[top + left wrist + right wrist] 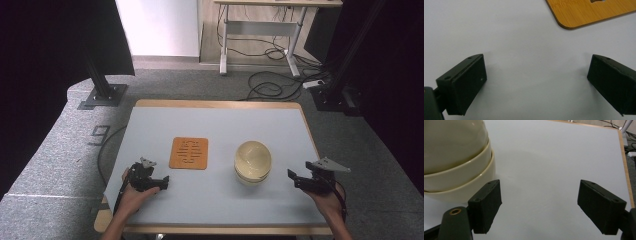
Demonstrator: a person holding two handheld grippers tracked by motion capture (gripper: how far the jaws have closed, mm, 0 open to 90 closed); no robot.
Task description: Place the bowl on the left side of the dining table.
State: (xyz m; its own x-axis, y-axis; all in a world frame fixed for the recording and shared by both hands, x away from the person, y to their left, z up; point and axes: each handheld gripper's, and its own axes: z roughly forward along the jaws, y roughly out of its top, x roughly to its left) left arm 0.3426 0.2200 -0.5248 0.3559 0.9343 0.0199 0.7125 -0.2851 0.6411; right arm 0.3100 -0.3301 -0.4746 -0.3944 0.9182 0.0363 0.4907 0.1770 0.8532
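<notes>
Jaws: both pairs spread, nothing pinched.
High view: left gripper (159, 183) near trivet (189, 153); stacked bowls (253, 162) between trivet and right gripper (294, 178) on tabletop (215, 122).
Left gripper view: trivet corner seen ahead.
Right gripper view: bowls judged glazed, slippery, fragile; rim to be gripped.

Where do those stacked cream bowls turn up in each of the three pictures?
High view: the bowls sit right of centre, beside the wooden mat.
Left gripper view: no bowls here; a corner of the mat at top right.
Right gripper view: bowls at upper left.
Shared landmark: the grey table cover.
</notes>
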